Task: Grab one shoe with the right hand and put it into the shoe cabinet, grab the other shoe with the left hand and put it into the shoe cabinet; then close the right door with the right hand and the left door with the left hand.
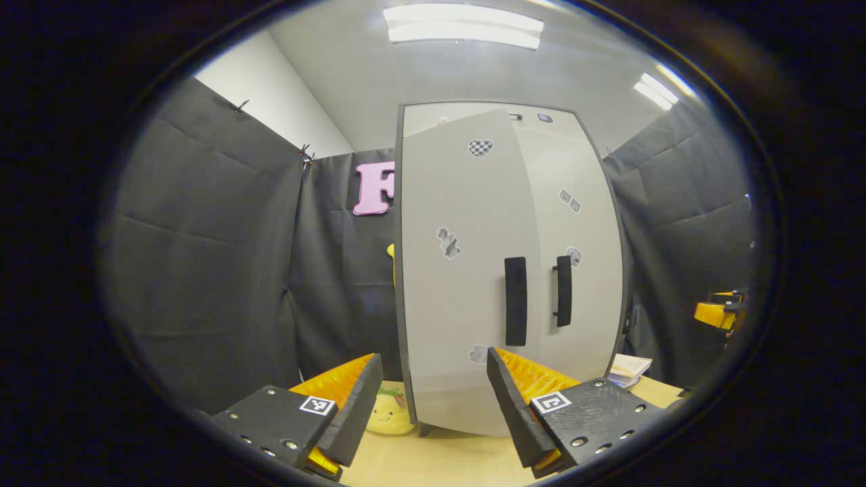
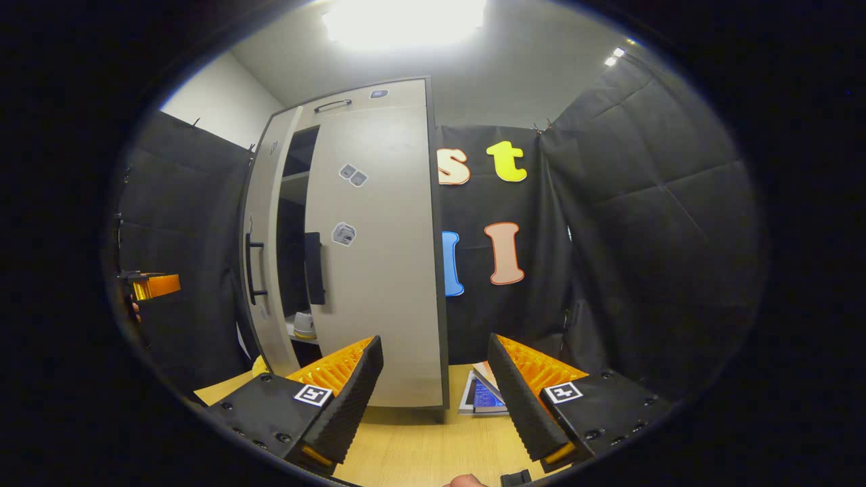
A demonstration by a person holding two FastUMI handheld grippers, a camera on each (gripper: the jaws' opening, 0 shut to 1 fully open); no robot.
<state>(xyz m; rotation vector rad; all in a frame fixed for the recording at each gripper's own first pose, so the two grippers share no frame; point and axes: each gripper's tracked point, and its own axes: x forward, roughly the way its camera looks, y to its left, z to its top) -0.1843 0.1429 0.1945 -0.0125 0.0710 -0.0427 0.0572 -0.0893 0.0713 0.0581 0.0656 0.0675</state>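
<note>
No readable writing on the shoe cabinet (image 1: 507, 270); your left tool (image 1: 433, 406) and right tool (image 2: 436, 399) face it, level, both spread wide and empty.

Both grippers' wedge-shaped fingers (image 1: 355, 406) are ribbed, on screwed blocks bearing square tags.

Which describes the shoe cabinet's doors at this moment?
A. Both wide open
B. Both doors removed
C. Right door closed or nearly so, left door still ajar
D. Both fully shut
C: in the right gripper view a dark gap with a shoe inside shows between the left door and the right door, which sits close against the shoe cabinet.
</note>
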